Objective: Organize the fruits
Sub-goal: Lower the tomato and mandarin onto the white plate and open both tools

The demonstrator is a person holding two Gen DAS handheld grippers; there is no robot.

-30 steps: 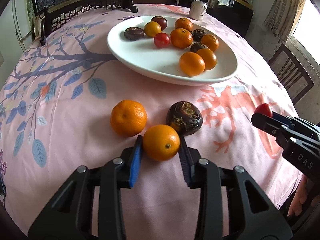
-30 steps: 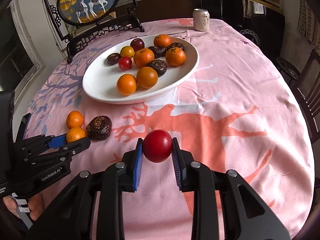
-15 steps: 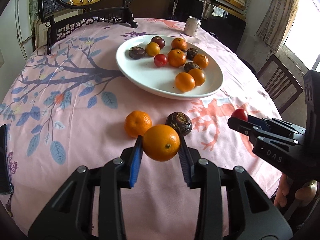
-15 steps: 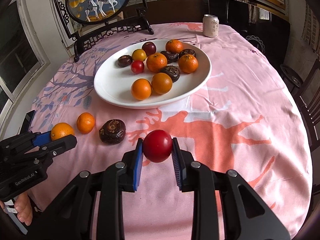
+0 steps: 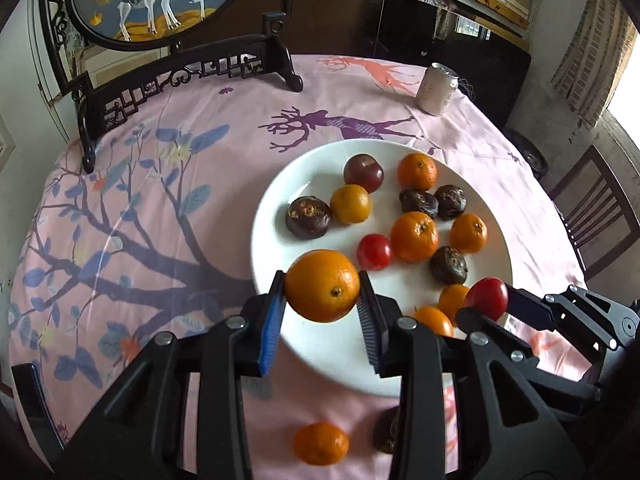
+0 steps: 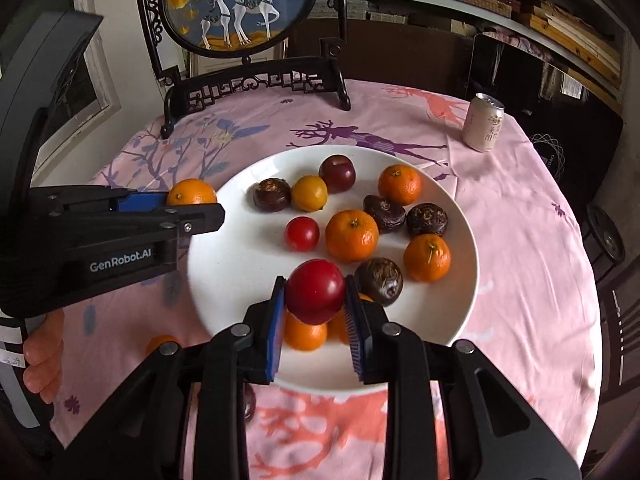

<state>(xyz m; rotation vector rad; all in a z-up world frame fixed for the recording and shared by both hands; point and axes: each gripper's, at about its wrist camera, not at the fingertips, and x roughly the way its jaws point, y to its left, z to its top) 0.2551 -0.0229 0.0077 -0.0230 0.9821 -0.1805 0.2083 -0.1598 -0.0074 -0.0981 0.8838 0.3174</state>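
My left gripper (image 5: 322, 286) is shut on an orange (image 5: 322, 285) and holds it above the near left rim of the white plate (image 5: 280, 208). My right gripper (image 6: 315, 292) is shut on a red tomato (image 6: 315, 290) above the plate's (image 6: 224, 264) near part. The plate holds several oranges, dark brown fruits, a red tomato (image 6: 302, 233) and a purple plum (image 6: 337, 173). In the left wrist view the right gripper (image 5: 486, 300) shows at the right; in the right wrist view the left gripper (image 6: 192, 200) shows at the left. A mandarin (image 5: 321, 443) and a dark fruit (image 5: 386, 430) lie on the cloth below the plate.
A round table with a pink printed cloth (image 5: 160, 184). A drinks can (image 5: 436, 89) stands at the far right. A framed deer screen on a dark carved stand (image 6: 240, 12) is at the far edge. Chairs (image 5: 596, 208) stand to the right.
Both grippers rose and moved forward over the plate, carrying the orange and the tomato. The mandarin and dark fruit on the cloth now lie behind and below the left gripper.
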